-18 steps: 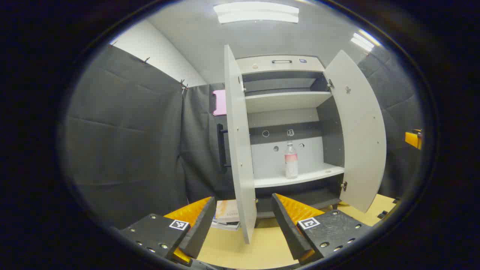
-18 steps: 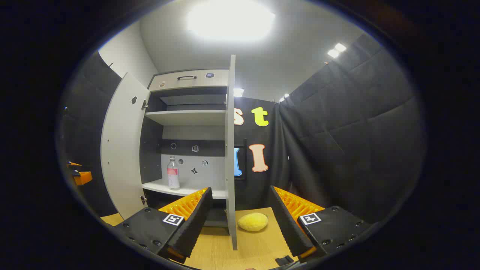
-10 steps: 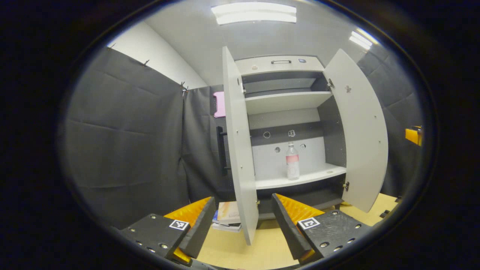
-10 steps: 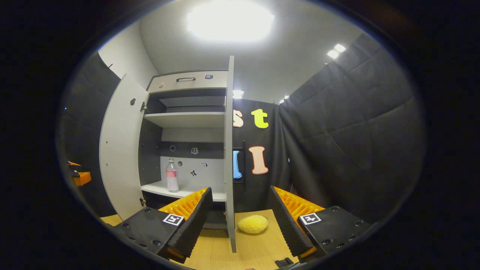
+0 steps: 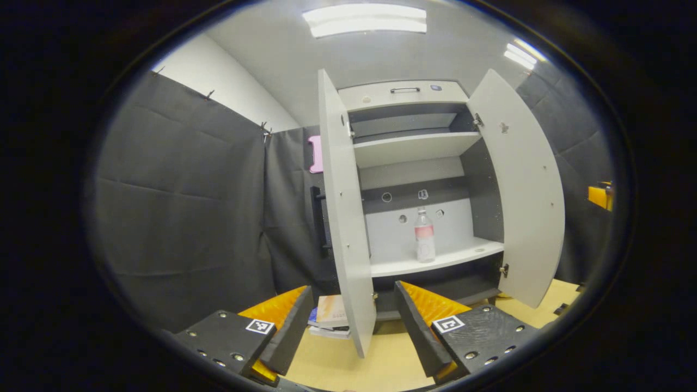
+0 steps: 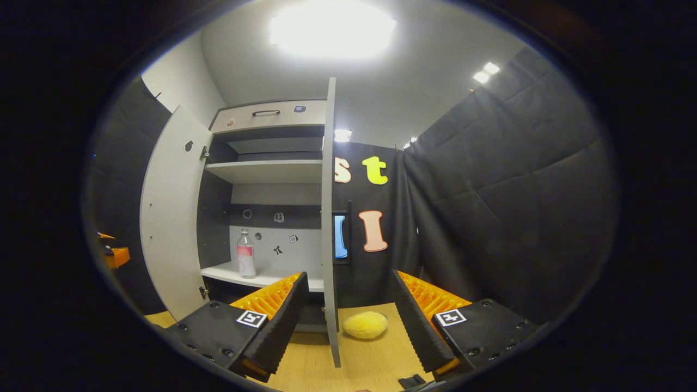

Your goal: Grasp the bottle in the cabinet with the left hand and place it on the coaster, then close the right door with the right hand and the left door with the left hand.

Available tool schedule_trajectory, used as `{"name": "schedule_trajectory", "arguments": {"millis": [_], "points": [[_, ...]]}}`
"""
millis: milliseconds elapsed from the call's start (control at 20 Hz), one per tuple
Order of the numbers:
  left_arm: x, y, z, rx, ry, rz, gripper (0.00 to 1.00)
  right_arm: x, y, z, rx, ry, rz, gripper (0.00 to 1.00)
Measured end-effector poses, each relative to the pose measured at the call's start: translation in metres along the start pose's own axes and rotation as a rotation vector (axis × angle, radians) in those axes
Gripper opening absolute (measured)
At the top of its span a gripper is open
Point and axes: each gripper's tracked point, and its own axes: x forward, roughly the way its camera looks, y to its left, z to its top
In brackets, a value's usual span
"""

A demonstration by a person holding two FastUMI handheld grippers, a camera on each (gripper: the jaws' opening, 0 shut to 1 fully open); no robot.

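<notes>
A clear bottle [image 5: 425, 235] with a pink label stands upright on the lower shelf of the grey cabinet [image 5: 414, 149], well ahead of my left gripper [image 5: 354, 288]. That gripper is open and holds nothing. The left door [image 5: 346, 218] stands open edge-on between its fingers, and the right door [image 5: 523, 190] is swung wide. In the right gripper view the bottle [image 6: 245, 254] sits far left of my right gripper [image 6: 349, 276], which is open and empty. The right door's edge [image 6: 328, 218] lines up just ahead of it, and the left door [image 6: 171, 218] is open.
The cabinet stands on a wooden table [image 5: 392, 359]. A small stack of books [image 5: 329, 318] lies by the left door's foot. A yellow rounded object [image 6: 365, 325] rests on the table right of the right door. Black cloth walls close in on both sides.
Both views have drifted slightly, and the cabinet doors look a little larger in each. The bottle and doors have not moved. Both grippers stay open.
</notes>
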Motion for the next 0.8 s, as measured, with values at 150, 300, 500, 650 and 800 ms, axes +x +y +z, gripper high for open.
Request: {"name": "schedule_trajectory", "arguments": {"millis": [150, 300, 500, 650, 800], "points": [[0.003, -0.004, 0.001, -0.010, -0.001, -0.006, 0.89, 0.001, -0.003, -0.003, -0.001, 0.007, 0.002, 0.96], [0.005, -0.016, 0.006, -0.009, -0.008, -0.012, 0.90, 0.003, -0.009, -0.004, -0.008, 0.006, 0.005, 0.96], [0.009, -0.044, 0.019, -0.039, -0.031, -0.050, 0.89, 0.005, -0.023, -0.011, -0.012, 0.016, 0.013, 0.96], [0.021, -0.065, 0.032, -0.071, -0.041, -0.071, 0.96, 0.007, -0.036, -0.023, -0.008, 0.038, 0.026, 0.96], [0.037, -0.087, 0.048, -0.075, -0.067, -0.095, 0.90, 0.006, -0.051, -0.037, 0.002, 0.062, 0.032, 0.96]]}}
